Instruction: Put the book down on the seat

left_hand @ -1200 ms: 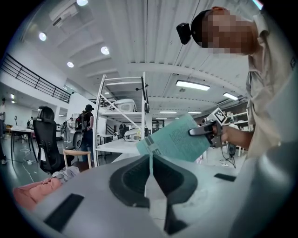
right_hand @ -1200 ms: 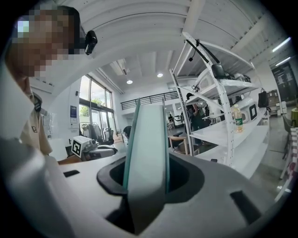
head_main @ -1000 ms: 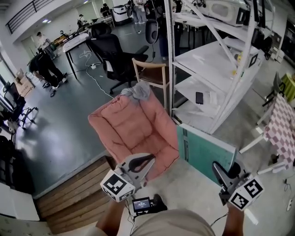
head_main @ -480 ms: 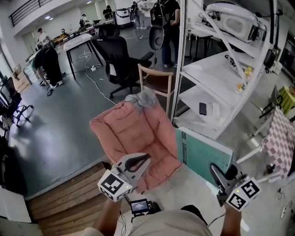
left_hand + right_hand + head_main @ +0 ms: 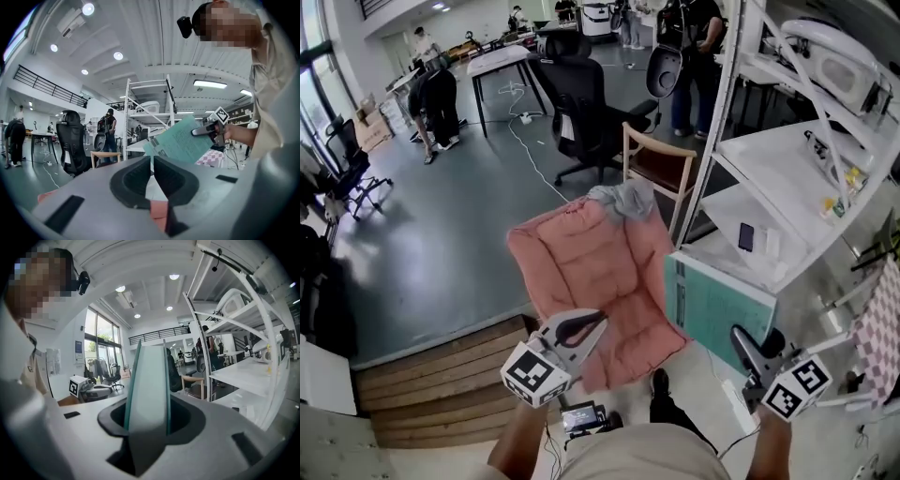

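Note:
The book is thin with a teal cover. My right gripper is shut on its lower edge and holds it upright at the right of the pink cushioned seat. The right gripper view shows the book edge-on between the jaws of the right gripper. My left gripper hovers over the seat's front edge, shut with nothing in it. In the left gripper view the left gripper shows its pads close together, and the book shows beyond them.
A grey cloth lies on the seat's back. Behind it stand a wooden chair and a black office chair. A white shelving rack fills the right side. Wooden steps are at the lower left. People stand far back.
The seat, chairs and rack have slid right and nearer in the head view as both grippers moved along. The book stays in the right gripper. The left jaws keep the same pose.

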The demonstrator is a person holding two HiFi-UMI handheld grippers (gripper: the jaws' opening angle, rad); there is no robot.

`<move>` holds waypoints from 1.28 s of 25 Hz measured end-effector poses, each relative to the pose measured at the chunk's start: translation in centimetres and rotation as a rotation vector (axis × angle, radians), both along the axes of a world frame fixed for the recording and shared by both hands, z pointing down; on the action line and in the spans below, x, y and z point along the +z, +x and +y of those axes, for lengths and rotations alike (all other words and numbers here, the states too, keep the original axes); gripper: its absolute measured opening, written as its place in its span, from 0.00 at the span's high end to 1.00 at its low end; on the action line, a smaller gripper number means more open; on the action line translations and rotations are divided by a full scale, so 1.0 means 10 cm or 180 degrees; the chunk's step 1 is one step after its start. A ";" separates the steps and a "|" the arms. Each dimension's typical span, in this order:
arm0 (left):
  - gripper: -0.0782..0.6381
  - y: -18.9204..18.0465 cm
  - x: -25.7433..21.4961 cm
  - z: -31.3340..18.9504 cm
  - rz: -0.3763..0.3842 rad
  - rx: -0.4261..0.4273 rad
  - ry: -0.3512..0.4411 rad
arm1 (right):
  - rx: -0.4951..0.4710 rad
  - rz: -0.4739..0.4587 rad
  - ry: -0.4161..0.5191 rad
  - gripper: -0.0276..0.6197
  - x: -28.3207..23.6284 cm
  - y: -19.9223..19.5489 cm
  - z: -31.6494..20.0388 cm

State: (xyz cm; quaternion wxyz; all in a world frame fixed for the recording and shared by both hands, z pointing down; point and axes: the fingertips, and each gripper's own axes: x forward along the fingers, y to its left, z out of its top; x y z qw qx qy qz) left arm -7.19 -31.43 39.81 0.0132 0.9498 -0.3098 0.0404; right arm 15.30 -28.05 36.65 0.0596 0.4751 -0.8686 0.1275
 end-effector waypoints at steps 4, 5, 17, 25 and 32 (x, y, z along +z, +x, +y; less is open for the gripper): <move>0.86 -0.09 0.05 -0.26 -0.0069 -0.0243 -0.0052 | -0.0220 -0.0065 -0.0067 0.72 0.13 -0.05 -0.45; 0.86 -0.09 0.06 -0.33 -0.0085 -0.0286 -0.0065 | -0.0265 -0.0083 -0.0087 0.72 0.16 -0.05 -0.57; 0.86 0.00 0.55 -1.03 -0.0188 -0.0584 -0.0374 | -0.0623 -0.0146 -0.0474 0.72 0.84 0.01 -1.72; 0.86 -0.06 0.93 -1.37 -0.0266 -0.0777 -0.0649 | -0.0773 -0.0048 -0.0876 0.72 1.65 -0.03 -2.28; 0.86 -0.11 1.47 -1.73 -0.0284 -0.0908 -0.0907 | -0.0874 0.0011 -0.1262 0.72 2.61 -0.09 -2.81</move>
